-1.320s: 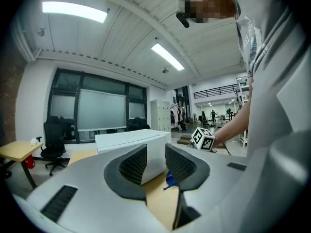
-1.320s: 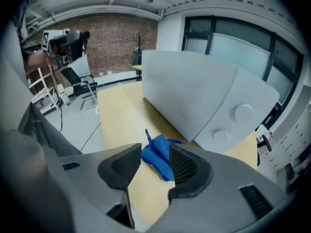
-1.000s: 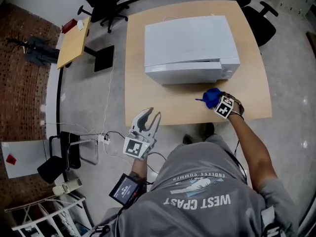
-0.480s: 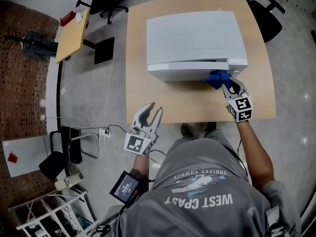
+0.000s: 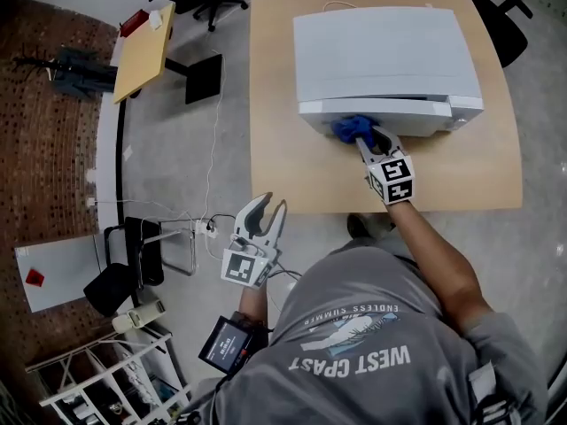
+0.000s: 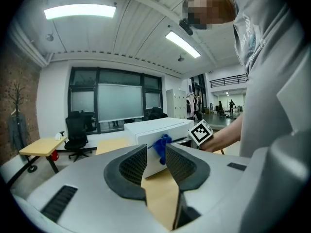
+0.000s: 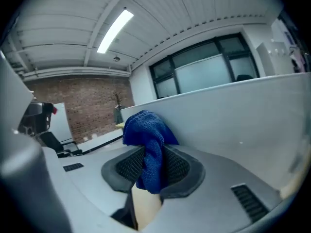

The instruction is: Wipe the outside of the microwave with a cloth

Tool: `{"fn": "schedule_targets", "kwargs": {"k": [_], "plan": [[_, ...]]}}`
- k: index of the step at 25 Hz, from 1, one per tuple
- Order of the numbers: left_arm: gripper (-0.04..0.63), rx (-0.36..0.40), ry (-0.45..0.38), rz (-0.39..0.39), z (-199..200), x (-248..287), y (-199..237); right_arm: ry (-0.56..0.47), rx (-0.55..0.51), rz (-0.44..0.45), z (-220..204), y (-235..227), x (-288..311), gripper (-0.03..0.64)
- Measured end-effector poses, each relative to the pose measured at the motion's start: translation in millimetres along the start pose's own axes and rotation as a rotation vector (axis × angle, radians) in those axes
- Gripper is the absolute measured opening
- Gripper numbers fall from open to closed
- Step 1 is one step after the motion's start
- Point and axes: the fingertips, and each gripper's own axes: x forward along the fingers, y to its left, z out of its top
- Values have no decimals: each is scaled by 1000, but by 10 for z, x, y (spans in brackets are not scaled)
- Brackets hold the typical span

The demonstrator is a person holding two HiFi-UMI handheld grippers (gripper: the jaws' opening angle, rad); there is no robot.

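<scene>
While left hand-held gripper [image 5: 268,204] hangs open, right hand-held gripper [image 5: 371,139], arm outstretched, just closed on cloth [image 5: 350,128] against microwave [image 5: 381,47].

This looks like an office, with a black swivel chair [image 6: 77,126] and wooden tables [image 5: 275,149]. Ceiling strip lights [image 6: 80,11] and what seem to be glass partitions [image 6: 121,103] fit that.

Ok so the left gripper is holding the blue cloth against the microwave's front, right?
Not the left: the right gripper holds the blue cloth against the microwave's front, as the head view shows. The left gripper is empty.
</scene>
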Motion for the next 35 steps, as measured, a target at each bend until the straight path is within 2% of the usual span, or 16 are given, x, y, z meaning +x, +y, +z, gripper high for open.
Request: {"fn": "schedule_targets", "kwargs": {"k": [3, 6, 8, 13, 20, 24, 29, 35], "plan": [[132, 8, 20, 15, -55, -128, 121, 27, -28, 128, -19, 615, 547, 107], [132, 16, 17, 14, -63, -167, 163, 60, 19, 146, -121, 806, 803, 107], [132, 20, 9, 2, -64, -144, 173, 76, 27, 132, -211, 725, 760, 107], [132, 12, -2, -57, -93, 40, 112, 98, 37, 18, -338, 10, 249, 107], [132, 19, -40, -188, 21, 500, -189, 58, 149, -288, -370, -1305, -853, 107], [132, 22, -63, -240, 125, 676, -350, 22, 176, -405, -258, -1736, -1314, 107], [132, 26, -66, -264, 190, 795, -462, -16, 218, -432, -70, -1804, -1469, 106], [132, 18, -58, -247, 183, 775, -468, -47, 241, -353, 135, -1446, -1278, 106]]}}
